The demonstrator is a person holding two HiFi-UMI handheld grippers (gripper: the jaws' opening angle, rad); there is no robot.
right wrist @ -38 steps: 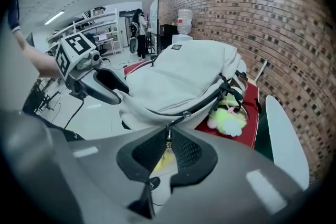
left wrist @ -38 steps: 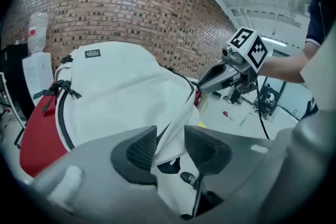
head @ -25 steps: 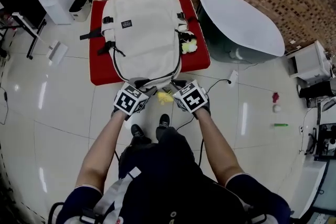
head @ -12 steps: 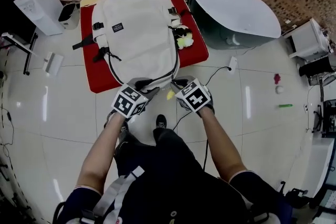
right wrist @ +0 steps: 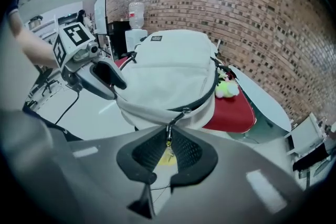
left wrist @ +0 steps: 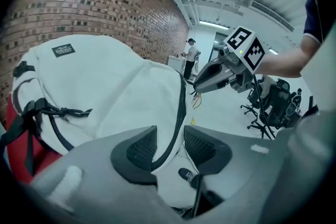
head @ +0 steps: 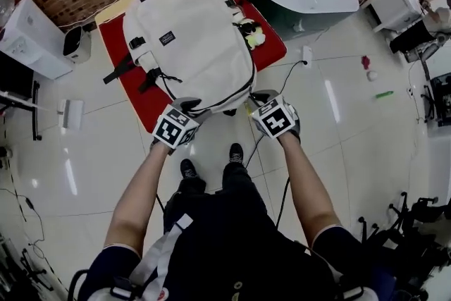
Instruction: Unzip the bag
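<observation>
Zipper pull [right wrist: 169,131] in right gripper [right wrist: 168,145] has slid rightward along bag [head: 197,39]

Nothing here can be read: the small black label [left wrist: 63,50] on the bag [head: 201,53] carries white print too fine to make out, and the two cubes [head: 175,129] show only square black-and-white markers.

Cream backpack [head: 197,39] flat on red mat [head: 271,46]; zipper pull [right wrist: 169,131] at near edge.
</observation>
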